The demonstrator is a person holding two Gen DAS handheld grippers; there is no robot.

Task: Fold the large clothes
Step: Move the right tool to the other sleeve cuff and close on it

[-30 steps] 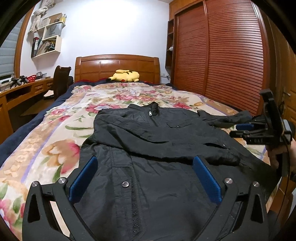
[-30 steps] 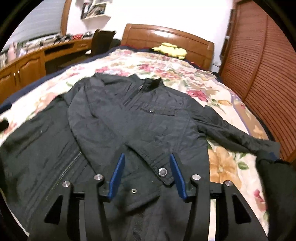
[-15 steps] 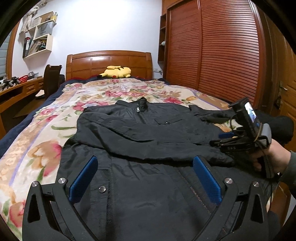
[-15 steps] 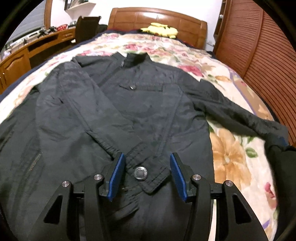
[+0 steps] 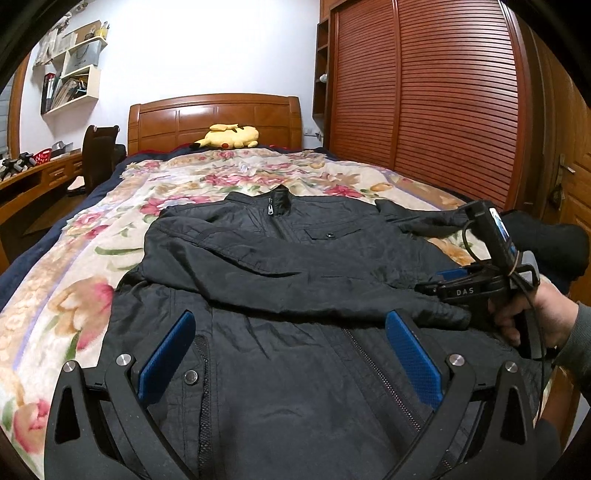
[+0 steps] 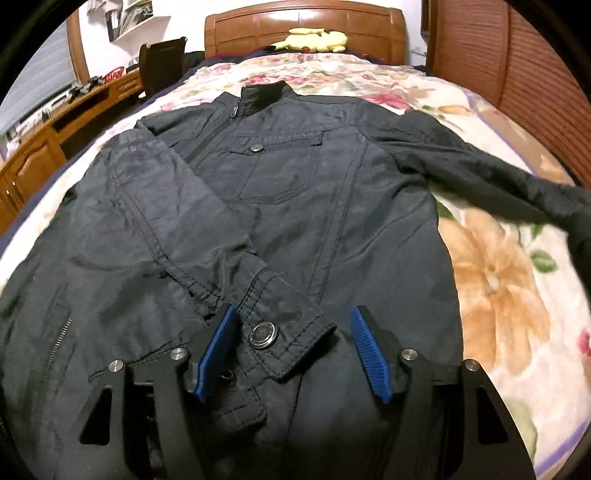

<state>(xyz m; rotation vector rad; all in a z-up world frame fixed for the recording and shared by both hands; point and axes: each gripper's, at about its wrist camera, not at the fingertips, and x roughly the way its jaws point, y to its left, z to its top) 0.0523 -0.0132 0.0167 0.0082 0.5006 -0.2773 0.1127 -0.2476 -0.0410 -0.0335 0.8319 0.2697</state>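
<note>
The black jacket (image 6: pixel 295 206) is spread flat on the floral bed cover (image 6: pixel 495 280), collar toward the headboard (image 5: pixel 214 118). One sleeve is folded across its front; its cuff (image 6: pixel 280 332) lies between the right gripper (image 6: pixel 295 347) jaws, just widened and released. The left gripper (image 5: pixel 291 354) is held spread above the hem. The other sleeve (image 6: pixel 491 184) is stretched toward the wardrobe-side edge, a plush toy (image 5: pixel 229 136) seen beyond

Soft indoor light is falling evenly and casting faint shadows; glare is shining on the headboard (image 6: pixel 306 22). Fisheye distortion is bending the edges, corners are vignetting black, and motion blur is smearing the right view's margins.
</note>
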